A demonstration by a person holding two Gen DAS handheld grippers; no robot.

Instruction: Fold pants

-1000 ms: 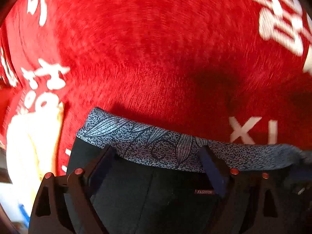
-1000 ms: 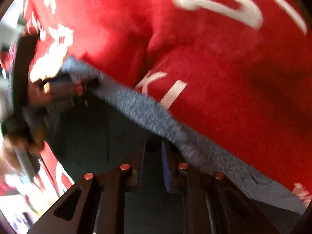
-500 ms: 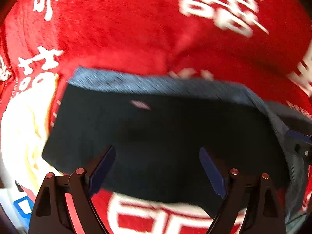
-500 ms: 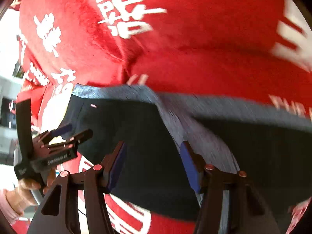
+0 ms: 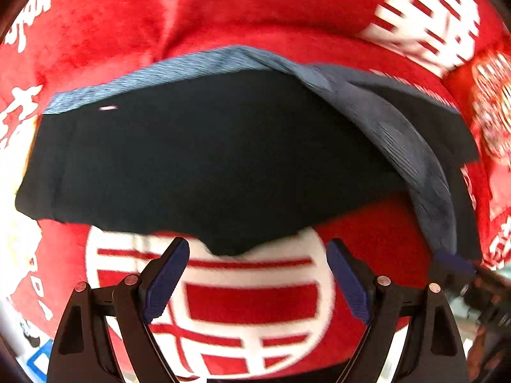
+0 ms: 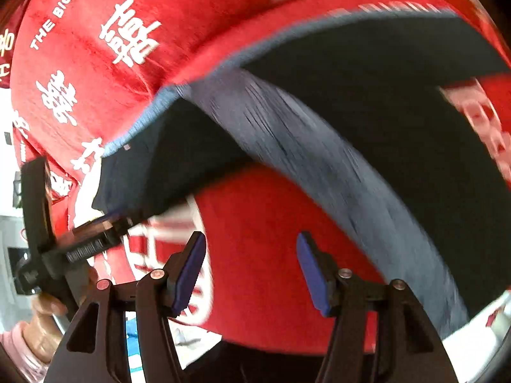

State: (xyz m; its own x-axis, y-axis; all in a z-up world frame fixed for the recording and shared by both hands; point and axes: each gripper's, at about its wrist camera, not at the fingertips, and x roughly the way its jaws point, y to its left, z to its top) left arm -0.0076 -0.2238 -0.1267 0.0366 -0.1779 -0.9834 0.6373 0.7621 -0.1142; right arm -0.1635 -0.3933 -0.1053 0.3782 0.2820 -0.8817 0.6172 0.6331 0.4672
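Note:
Black pants (image 5: pixel 223 159) lie on a red blanket, their speckled grey waistband (image 5: pixel 191 67) along the far edge. A grey band (image 5: pixel 415 159) runs from it down to the right. My left gripper (image 5: pixel 257 245) is open over the blanket with nothing between its fingers, and the pants' near hem lies just ahead of the tips. My right gripper (image 6: pixel 251 237) is open too, over bare red cloth. The grey band (image 6: pixel 319 159) passes to the right of it. In the right wrist view the left gripper (image 6: pixel 108 220) hovers by the near left corner of the pants (image 6: pixel 191 146).
The red blanket (image 5: pixel 255 12) with large white characters covers the whole surface and has soft folds. A hand in a pink sleeve (image 6: pixel 38 325) holds the left gripper. White floor or table shows past the blanket's near edge (image 6: pixel 479 325).
Both grippers have drawn back from the waistband toward the near side. The right gripper, nearly shut at the waistband a second ago, has opened and is empty. More of the pants is in view.

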